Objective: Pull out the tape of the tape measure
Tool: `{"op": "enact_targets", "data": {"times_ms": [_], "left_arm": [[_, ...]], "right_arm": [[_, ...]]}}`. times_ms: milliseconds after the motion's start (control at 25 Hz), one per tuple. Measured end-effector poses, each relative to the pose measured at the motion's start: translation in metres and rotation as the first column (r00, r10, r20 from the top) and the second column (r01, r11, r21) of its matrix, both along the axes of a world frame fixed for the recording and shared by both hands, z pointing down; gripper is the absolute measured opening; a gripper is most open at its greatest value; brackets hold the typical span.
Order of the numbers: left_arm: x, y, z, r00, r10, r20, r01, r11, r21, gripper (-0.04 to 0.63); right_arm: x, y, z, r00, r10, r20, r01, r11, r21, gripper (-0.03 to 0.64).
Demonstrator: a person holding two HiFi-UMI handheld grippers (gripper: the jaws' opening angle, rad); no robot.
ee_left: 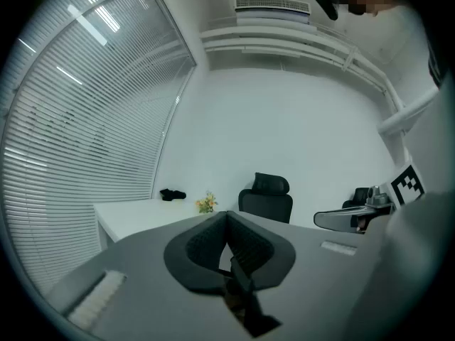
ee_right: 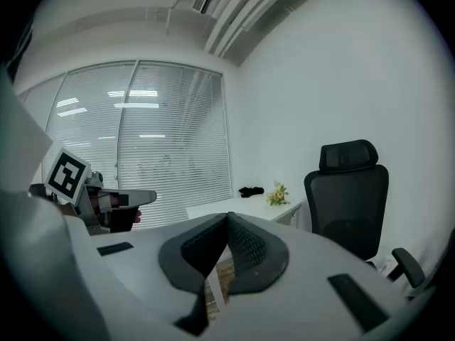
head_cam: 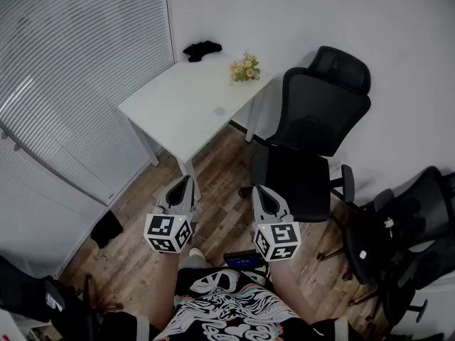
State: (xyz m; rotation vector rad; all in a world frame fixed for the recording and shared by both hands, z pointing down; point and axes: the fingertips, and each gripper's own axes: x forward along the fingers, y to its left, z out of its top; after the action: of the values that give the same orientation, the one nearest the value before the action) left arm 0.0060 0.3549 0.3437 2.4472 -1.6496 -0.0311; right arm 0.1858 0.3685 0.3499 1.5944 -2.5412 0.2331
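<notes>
Head view: both grippers are held close to the body, side by side and level-ish, noses toward the white table (head_cam: 178,123). They're well short of it, so this looks like a neutral carry pose before any reach.

Left gripper (head_cam: 188,181): jaws fully together with nothing between the pads. The left gripper view confirms it, tips meeting at (ee_left: 227,216) with only the room beyond. Right gripper (head_cam: 260,191): same story, jaws closed on nothing, and the right gripper view shows the pads touching at (ee_right: 228,217). It noses slightly downward.

Tape measure: I can't positively pick it out. The only candidate is a small grey spot (head_cam: 219,111) mid-table, too small to identify. Also on the table, at the far edge by the wall, are a black object (head_cam: 202,49) and a small bunch of flowers (head_cam: 246,68). Both sit well apart from the spot.

A black office chair (head_cam: 313,137) stands just right of the table, close to the right gripper's likely path. A second chair (head_cam: 409,226) is further right, out of the way. Blinds (head_cam: 71,69) run along the left.

Judgement: the task hasn't started. Both jaws need to open before anything can be gripped. One would likely hold the case and the other pinch the tape tip, which is why both are up front together. The risk is that the case slides on the smooth tabletop if it's pulled one-handed.
</notes>
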Motion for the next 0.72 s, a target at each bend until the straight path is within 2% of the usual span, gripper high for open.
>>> {"op": "enact_targets", "data": {"times_ms": [560, 720], "left_arm": [[0.005, 0.006, 0.003, 1.0, -0.023, 0.02, 0.023, 1.0, -0.016, 0.003], [0.004, 0.005, 0.0, 0.999, -0.037, 0.004, 0.037, 0.999, -0.016, 0.003]], "right_arm": [[0.009, 0.005, 0.006, 1.0, -0.013, 0.02, 0.013, 1.0, -0.025, 0.002], [0.013, 0.002, 0.007, 0.999, -0.024, 0.04, 0.025, 0.999, -0.031, 0.003]]}}
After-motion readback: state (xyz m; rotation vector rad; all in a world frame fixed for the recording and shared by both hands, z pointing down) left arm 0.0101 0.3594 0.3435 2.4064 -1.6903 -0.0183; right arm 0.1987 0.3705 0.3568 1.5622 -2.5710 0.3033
